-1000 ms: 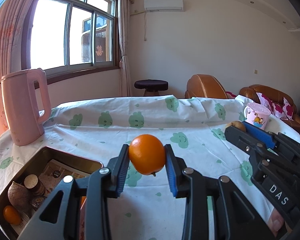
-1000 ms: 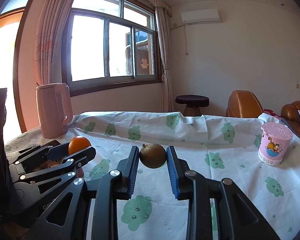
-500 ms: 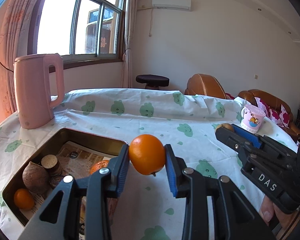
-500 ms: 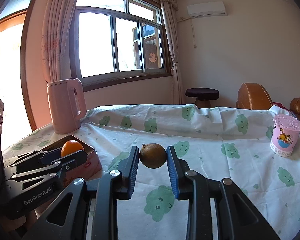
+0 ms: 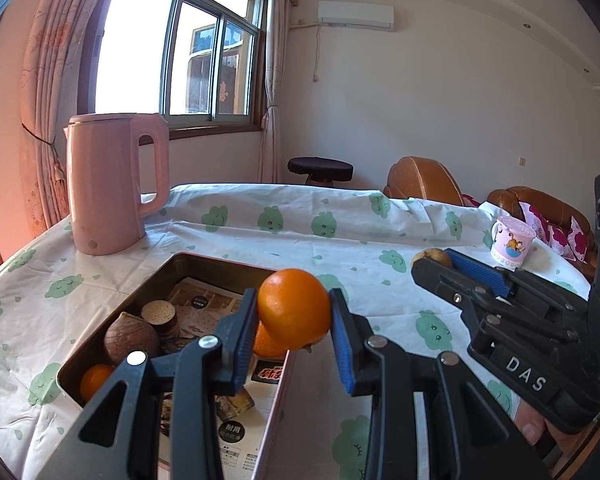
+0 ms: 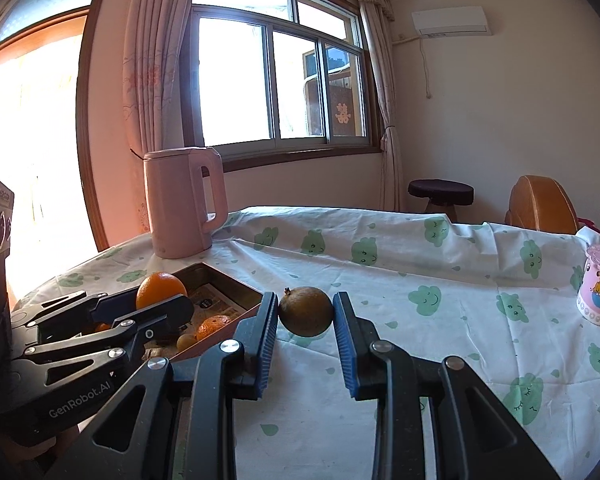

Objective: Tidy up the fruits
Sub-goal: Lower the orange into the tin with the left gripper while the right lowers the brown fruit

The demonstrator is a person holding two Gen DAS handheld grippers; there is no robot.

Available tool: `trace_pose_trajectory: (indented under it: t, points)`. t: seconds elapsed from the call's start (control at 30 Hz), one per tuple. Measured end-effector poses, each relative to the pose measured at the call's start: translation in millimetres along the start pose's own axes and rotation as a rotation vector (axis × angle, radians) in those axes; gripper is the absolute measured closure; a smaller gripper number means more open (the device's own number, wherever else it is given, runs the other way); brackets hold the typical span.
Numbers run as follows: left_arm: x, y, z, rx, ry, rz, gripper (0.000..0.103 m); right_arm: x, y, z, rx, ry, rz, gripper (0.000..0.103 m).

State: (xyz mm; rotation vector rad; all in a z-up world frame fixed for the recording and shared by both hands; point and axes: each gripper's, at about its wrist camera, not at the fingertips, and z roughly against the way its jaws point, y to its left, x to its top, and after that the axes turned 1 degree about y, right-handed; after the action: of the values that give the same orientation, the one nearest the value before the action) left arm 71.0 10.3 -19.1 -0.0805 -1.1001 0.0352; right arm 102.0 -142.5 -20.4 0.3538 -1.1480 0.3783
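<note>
My left gripper (image 5: 294, 316) is shut on an orange (image 5: 294, 314) and holds it above the right edge of a metal tin (image 5: 216, 266); it also shows in the right wrist view (image 6: 162, 294). The tin holds a brown round fruit (image 5: 130, 338), a small orange fruit (image 5: 94, 380) and another orange (image 5: 266, 344) under the held one. My right gripper (image 6: 306, 314) is shut on a brown-green round fruit (image 6: 306, 311) above the tablecloth, right of the tin (image 6: 230, 280). It shows in the left wrist view (image 5: 440, 264) too.
A pink kettle (image 5: 114, 182) stands behind the tin at the left. A pink cartoon cup (image 5: 512, 242) stands at the table's right side. The table has a white cloth (image 6: 440, 264) with green clouds. A stool and sofa stand beyond it.
Both grippers have swung left toward the tin with their fruits still held. The orange now hangs over the tin's right edge, and the kettle looks nearer.
</note>
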Motion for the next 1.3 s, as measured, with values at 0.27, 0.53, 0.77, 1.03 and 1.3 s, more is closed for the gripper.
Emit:
trace_pose_trajectory:
  t: [0.27,0.53,0.77,1.03,1.3]
  points:
    - [-3,21,9,0.044,-0.001,0.015,0.067,3,20,-3,0.041,0.004,0.026,0.073]
    - [-6,43,16,0.085,0.0,0.036,0.067,4,41,-5,0.076,0.009,0.055,0.073]
    - [-9,63,17,0.112,0.01,0.063,0.067,3,58,-10,0.103,0.023,0.078,0.073]
    - [-11,83,18,0.139,0.017,0.092,0.067,0,76,-17,0.131,0.039,0.103,0.073]
    - [-12,96,20,0.155,0.024,0.105,0.067,-4,89,-24,0.153,0.059,0.126,0.073]
